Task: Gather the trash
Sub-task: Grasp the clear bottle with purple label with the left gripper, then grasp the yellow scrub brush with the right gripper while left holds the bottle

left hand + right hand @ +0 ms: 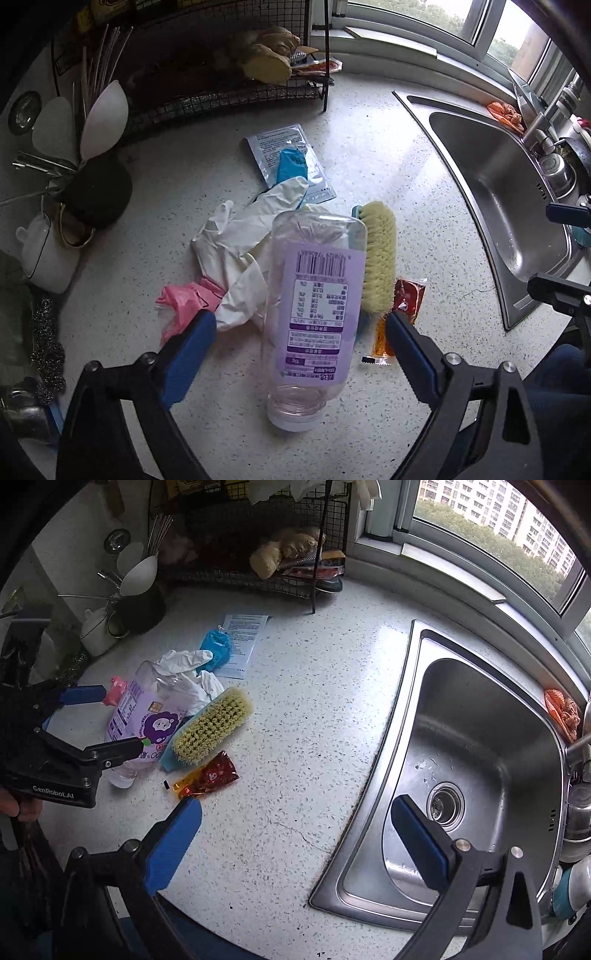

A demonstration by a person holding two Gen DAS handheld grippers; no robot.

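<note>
On the speckled countertop [295, 686] a heap of litter lies left of the steel sink [480, 738]. One clear plastic bottle [314, 295] with a purple label lies on its side, neck toward the viewer, straddled by the left gripper [299, 325]; its blue pads stand spread on either side of the bottle without touching it, so nothing is gripped.

Crowding the bottle: at its 3 o'clock one yellow-bristled scrub brush [378, 258] lies right against it, and beyond that, one red sauce packet [406, 299] just beside the brush. At 9 to 11 o'clock a crumpled white disposable glove [240, 240] is tucked partly under the bottle, with one pink plastic scrap [184, 299] at 8 o'clock, touching the left pad. At 12 o'clock are one blue wrapper [291, 166] and one flat printed sachet [273, 144] beneath it.

The right gripper [295, 819] hangs spread wide and empty at the counter's edge, one pad near the sauce packet, the other over the sink basin. Behind, at 11 o'clock, stand a black wire rack [258, 535] and a dark utensil holder [140, 609] with two white spoons.
</note>
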